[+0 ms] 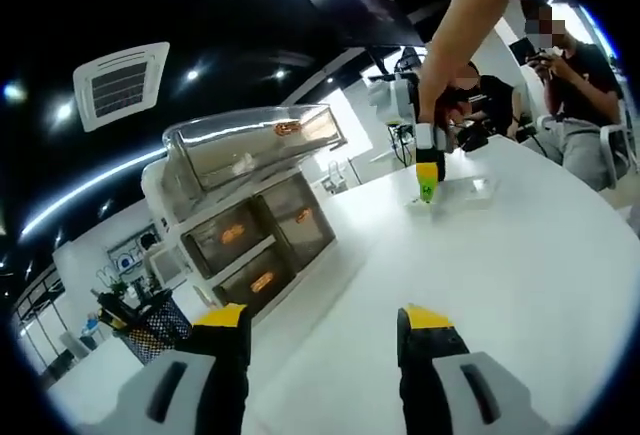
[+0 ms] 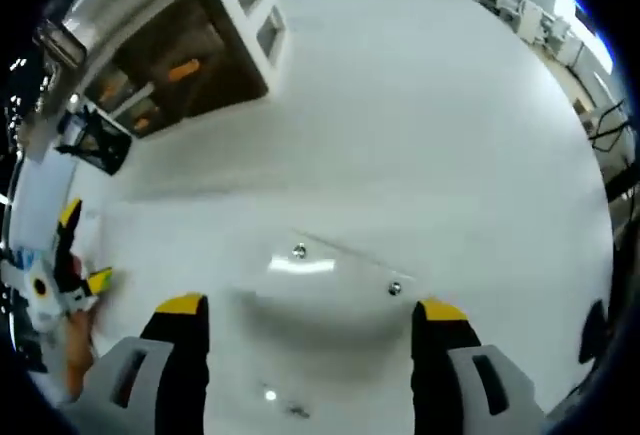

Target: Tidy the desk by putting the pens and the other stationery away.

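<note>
My left gripper (image 1: 325, 323) hangs open over the white desk (image 1: 520, 285) with nothing between its jaws. Far across the desk a person's arm holds my right gripper (image 1: 428, 163) just above a clear flat plastic case (image 1: 468, 193). In the right gripper view that gripper (image 2: 310, 307) is open, its jaws wide apart over the clear case (image 2: 335, 270), which carries two small metal studs. A black mesh pen holder (image 1: 152, 325) with several pens stands beside the drawer organiser (image 1: 255, 240). The left gripper (image 2: 68, 267) shows at the left edge.
The white organiser (image 2: 190, 50) has several brownish see-through drawers and a clear raised lid (image 1: 250, 140), with the pen holder (image 2: 98, 147) next to it. A seated person (image 1: 585, 75) is behind the desk's far side.
</note>
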The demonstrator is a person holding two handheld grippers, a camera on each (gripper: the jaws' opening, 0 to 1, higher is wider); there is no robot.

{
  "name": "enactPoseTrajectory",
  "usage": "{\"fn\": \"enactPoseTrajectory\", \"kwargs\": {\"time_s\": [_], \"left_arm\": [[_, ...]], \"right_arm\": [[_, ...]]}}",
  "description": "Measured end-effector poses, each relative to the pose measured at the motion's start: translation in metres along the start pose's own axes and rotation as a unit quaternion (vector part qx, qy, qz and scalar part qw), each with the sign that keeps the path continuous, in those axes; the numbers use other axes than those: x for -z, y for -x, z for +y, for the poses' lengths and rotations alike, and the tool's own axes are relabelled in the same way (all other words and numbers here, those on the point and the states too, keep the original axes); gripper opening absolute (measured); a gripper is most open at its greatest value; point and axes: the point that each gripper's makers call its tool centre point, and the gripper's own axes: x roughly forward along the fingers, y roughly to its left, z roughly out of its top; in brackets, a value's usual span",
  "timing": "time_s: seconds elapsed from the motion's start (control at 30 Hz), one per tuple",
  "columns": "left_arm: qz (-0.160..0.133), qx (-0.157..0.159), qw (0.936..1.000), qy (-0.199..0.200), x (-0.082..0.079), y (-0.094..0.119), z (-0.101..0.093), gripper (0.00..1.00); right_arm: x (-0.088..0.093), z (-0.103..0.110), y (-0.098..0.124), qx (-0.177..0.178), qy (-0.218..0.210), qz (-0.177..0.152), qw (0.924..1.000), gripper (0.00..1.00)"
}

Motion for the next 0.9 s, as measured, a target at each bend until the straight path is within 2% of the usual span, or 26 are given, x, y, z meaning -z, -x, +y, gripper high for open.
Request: {"fn": "enactPoseTrajectory", "kwargs": {"time_s": [0.13, 0.2, 0.27, 0.33, 0.37, 0.43, 0.47, 0.5, 0.57, 0.6, 0.63, 0.67, 0.9], "left_arm": [[0.000, -0.007, 1.0000, 0.006, 0.001, 0.001, 0.005, 0.59], [0.000, -0.009, 0.9999, 0.011, 0.001, 0.001, 0.007, 0.59], [0.000, -0.007, 0.9999, 0.011, 0.001, 0.000, 0.006, 0.59], [0.001, -0.004, 1.0000, 0.004, 0.001, 0.000, 0.003, 0.58], [0.003, -0.001, 1.0000, 0.000, 0.002, -0.001, 0.002, 0.58], [0.003, -0.001, 1.0000, 0.000, 0.002, -0.001, 0.001, 0.58], [0.004, -0.001, 1.0000, 0.000, 0.003, -0.001, 0.001, 0.58], [0.005, -0.002, 1.0000, 0.000, 0.003, -0.001, 0.002, 0.58], [0.006, -0.005, 1.0000, 0.001, 0.004, 0.000, 0.005, 0.58], [0.005, -0.007, 1.0000, 0.002, 0.004, 0.000, 0.006, 0.58], [0.005, -0.008, 0.9999, 0.004, 0.003, 0.000, 0.007, 0.58], [0.004, -0.009, 0.9999, 0.006, 0.003, 0.001, 0.007, 0.58], [0.001, -0.008, 1.0000, 0.006, 0.002, 0.000, 0.007, 0.58]], "right_arm": [[-0.001, -0.003, -0.002, 0.037, 0.040, 0.022, 0.9983, 0.75], [-0.005, 0.001, -0.007, 0.053, 0.090, 0.045, 0.9935, 0.76], [-0.009, 0.011, -0.011, 0.054, 0.097, 0.035, 0.9932, 0.80], [-0.015, 0.021, -0.014, 0.049, 0.116, 0.033, 0.9915, 0.79], [-0.021, 0.035, -0.018, 0.045, 0.136, 0.007, 0.9897, 0.76], [-0.014, 0.033, -0.015, 0.053, 0.135, 0.028, 0.9891, 0.75], [-0.016, 0.027, -0.015, 0.070, 0.157, 0.031, 0.9847, 0.66], [-0.018, 0.027, -0.014, 0.063, 0.155, 0.028, 0.9855, 0.62], [-0.026, 0.025, -0.009, 0.057, 0.161, 0.011, 0.9853, 0.61], [-0.024, 0.036, -0.009, 0.019, 0.155, 0.004, 0.9878, 0.60], [-0.022, 0.028, -0.008, 0.042, 0.155, -0.001, 0.9870, 0.60], [-0.020, 0.028, -0.008, 0.043, 0.160, -0.006, 0.9861, 0.60], [-0.016, 0.033, -0.007, 0.016, 0.217, -0.034, 0.9755, 0.59]]}}
